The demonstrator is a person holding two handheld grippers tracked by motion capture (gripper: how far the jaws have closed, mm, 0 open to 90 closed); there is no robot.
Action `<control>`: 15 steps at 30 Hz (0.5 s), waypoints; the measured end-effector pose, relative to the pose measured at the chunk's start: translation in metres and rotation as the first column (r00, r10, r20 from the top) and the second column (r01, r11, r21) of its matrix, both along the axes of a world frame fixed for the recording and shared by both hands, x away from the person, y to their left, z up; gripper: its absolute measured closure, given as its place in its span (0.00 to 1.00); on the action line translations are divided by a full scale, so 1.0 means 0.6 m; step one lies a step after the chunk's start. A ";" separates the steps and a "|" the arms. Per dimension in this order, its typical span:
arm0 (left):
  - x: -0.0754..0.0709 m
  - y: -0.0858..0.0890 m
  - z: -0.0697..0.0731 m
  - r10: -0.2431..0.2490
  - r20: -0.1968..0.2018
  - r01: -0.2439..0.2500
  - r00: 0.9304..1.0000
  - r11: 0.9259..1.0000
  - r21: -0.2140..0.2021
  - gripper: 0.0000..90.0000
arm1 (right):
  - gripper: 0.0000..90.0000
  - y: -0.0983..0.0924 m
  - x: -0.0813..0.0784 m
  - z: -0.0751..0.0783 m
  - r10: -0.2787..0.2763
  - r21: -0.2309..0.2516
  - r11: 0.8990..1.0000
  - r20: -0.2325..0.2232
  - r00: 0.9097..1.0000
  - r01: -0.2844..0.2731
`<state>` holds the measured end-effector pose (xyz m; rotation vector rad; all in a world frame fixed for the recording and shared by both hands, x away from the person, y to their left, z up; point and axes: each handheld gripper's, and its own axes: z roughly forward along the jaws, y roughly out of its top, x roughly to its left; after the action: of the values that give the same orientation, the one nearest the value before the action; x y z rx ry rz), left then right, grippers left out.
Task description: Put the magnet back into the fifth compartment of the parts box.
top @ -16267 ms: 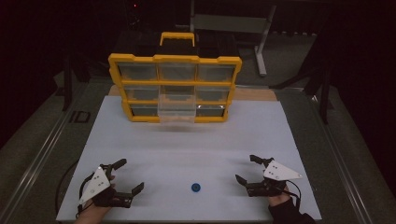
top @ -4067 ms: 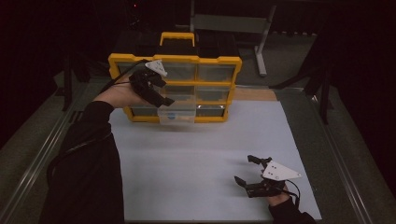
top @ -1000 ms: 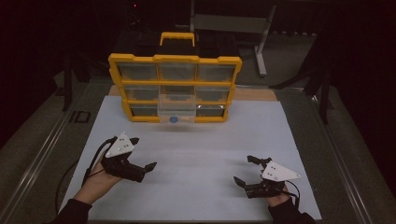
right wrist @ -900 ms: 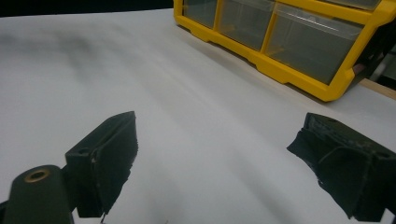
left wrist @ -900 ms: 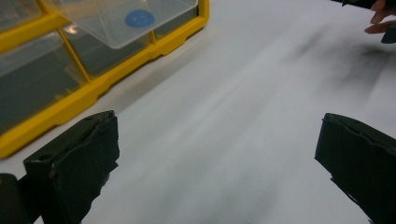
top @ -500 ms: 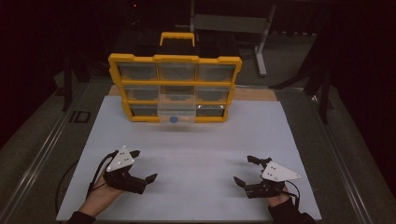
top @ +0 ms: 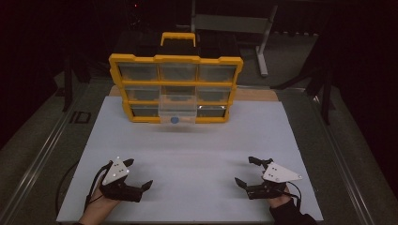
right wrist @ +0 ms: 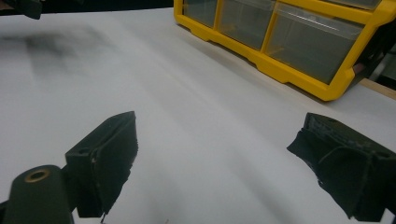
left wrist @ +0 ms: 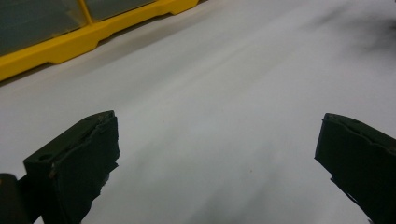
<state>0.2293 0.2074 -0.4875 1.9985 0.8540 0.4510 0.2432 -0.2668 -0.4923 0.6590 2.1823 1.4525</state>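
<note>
A yellow organizer cabinet (top: 176, 60) with clear drawers stands at the back of the white table (top: 197, 145). One clear drawer (top: 177, 104) in its middle column is pulled out, and a small blue object (top: 174, 120) lies at its front. My left gripper (top: 139, 172) rests near the table's front left, open and holding nothing. My right gripper (top: 244, 170) rests at the front right, also open. In the left gripper view the left gripper (left wrist: 217, 154) has only bare table between its wide-apart jaws. The right gripper (right wrist: 224, 158) shows the same in the right gripper view.
The cabinet's yellow base (left wrist: 65, 44) runs across the top left of the left gripper view. Its lower drawers (right wrist: 275, 32) fill the top right of the right gripper view. A metal rail (top: 35, 164) borders the table's left side. A dark stand (top: 263, 42) sits behind the cabinet.
The blue object, once on the table's front middle, now lies in the pulled-out drawer. My left gripper has drawn back from the cabinet to the front left. The right gripper has stayed put.
</note>
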 end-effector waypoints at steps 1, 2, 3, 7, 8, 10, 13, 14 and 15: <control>-0.001 0.001 -0.002 -0.003 -0.006 0.003 1.000 1.000 0.001 0.00 | 0.13 0.000 0.000 0.000 -0.001 0.000 1.000 -0.003 1.000 0.001; -0.003 0.002 -0.003 -0.004 -0.006 0.004 1.000 1.000 0.009 0.00 | 0.13 0.000 0.000 0.000 0.000 0.000 1.000 -0.003 1.000 0.000; -0.005 0.003 -0.005 0.005 -0.004 -0.005 1.000 1.000 0.014 0.00 | 0.13 0.000 0.000 0.000 0.001 0.001 1.000 -0.004 1.000 -0.001; -0.010 0.008 -0.011 0.029 0.007 -0.029 1.000 1.000 -0.005 0.00 | 0.13 0.001 0.000 0.000 0.005 0.000 1.000 -0.003 1.000 -0.005; -0.011 0.009 -0.012 0.031 0.010 -0.031 0.999 0.999 -0.011 0.00 | 0.13 0.001 0.000 0.000 0.004 -0.001 1.000 -0.003 1.000 -0.004; -0.011 0.011 -0.014 0.038 0.013 -0.038 0.999 0.999 -0.028 0.00 | 0.13 0.001 0.000 0.000 0.004 0.000 1.000 -0.004 1.000 -0.004; -0.011 0.014 -0.019 0.036 0.018 -0.035 0.999 0.998 -0.044 0.00 | 0.13 0.000 0.000 0.000 0.006 -0.001 1.000 -0.003 1.000 -0.006; -0.011 0.014 -0.020 0.038 0.013 -0.037 0.999 0.998 -0.047 0.00 | 0.13 0.000 -0.001 0.000 0.006 -0.001 1.000 -0.002 1.000 -0.006; -0.011 0.015 -0.021 0.039 0.011 -0.038 0.999 0.998 -0.054 0.00 | 0.13 0.000 0.000 0.000 0.006 -0.001 1.000 -0.003 1.000 -0.006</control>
<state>0.2229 0.2162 -0.5003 1.9308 0.8896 0.4570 0.2429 -0.2666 -0.4924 0.6547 2.1891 1.4541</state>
